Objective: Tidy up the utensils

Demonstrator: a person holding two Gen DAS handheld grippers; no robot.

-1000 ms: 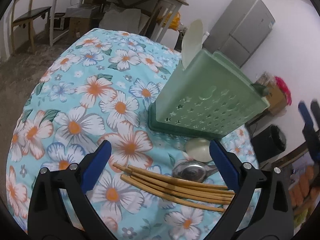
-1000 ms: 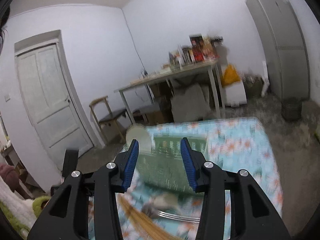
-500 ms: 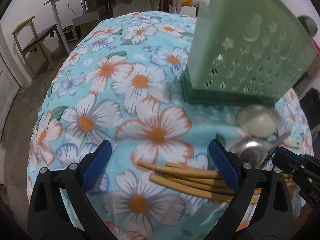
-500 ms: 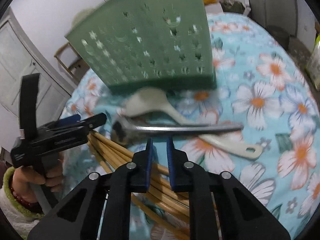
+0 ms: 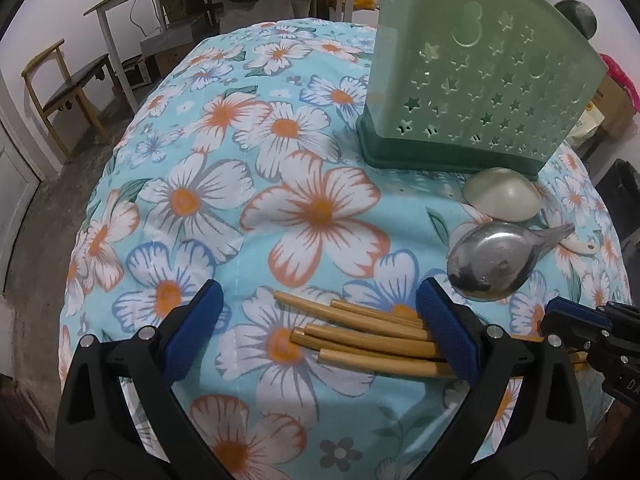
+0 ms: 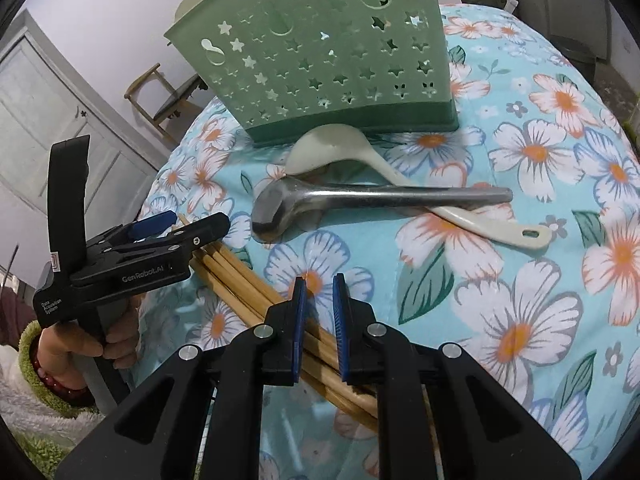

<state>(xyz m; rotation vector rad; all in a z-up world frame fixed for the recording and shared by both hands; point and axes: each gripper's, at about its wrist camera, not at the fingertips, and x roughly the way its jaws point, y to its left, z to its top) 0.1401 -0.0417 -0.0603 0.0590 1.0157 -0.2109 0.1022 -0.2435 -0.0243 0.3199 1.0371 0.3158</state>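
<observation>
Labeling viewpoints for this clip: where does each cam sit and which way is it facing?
Left wrist: on the left gripper, low over the floral cloth, facing the green holder; its wide-open fingers show, chopsticks between.
Right wrist: on the right gripper, looking across the chopsticks to the spoons and holder; its nearly closed fingers show, plus the person's hand.
Shared: holder, chopsticks, metal spoon, white spoon, and each other's gripper.
</observation>
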